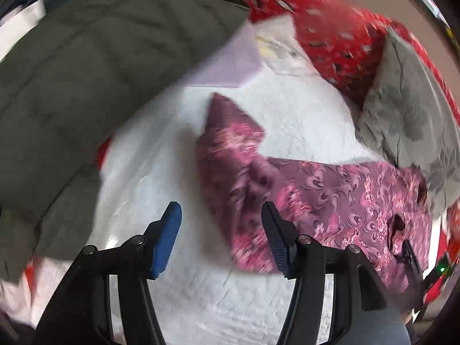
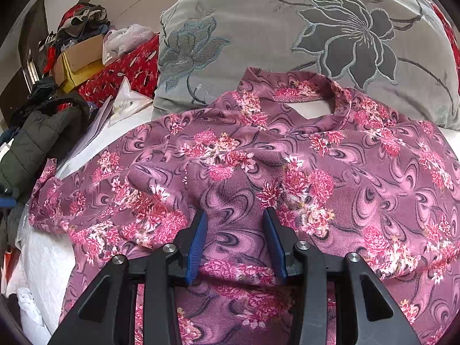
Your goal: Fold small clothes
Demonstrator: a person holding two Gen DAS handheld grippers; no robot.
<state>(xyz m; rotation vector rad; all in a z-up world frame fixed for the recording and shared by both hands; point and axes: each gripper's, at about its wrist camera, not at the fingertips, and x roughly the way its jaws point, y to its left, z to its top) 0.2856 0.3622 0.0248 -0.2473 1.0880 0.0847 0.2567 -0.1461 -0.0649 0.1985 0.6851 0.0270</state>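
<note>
On the white bedspread [image 1: 302, 120], a purple flowered top [image 2: 258, 158] lies spread, neck opening toward the grey flowered pillow [image 2: 287, 28]. One sleeve [image 1: 230, 132] reaches out sideways across the bedspread, its end pointing toward the dark green jacket [image 1: 86, 57].

Progress: early, by the look of it. Body of the top is laid out roughly flat, with rumples near the sleeve seam. No fold across the body shows. Sleeve looks not yet brought in; sleeves and body folds seem left to do.

Left gripper [image 1: 221, 230]: jaws stand wide with nothing between them. One blue pad sits over bare bedspread, the other at the edge of the cloth where sleeve meets body. Pointing steeply down at the bed. View is smeared, so exact contact cannot be judged.

Right gripper [image 2: 234, 235]: jaws at a middling gap, hovering low over the mid-body of the top, angled down toward the neck. Cloth lies under and between the pads; whether they pinch it, cannot tell.

Clutter at the bed's far side: cardboard box [image 2: 83, 54], red patterned cover [image 2: 126, 69].
</note>
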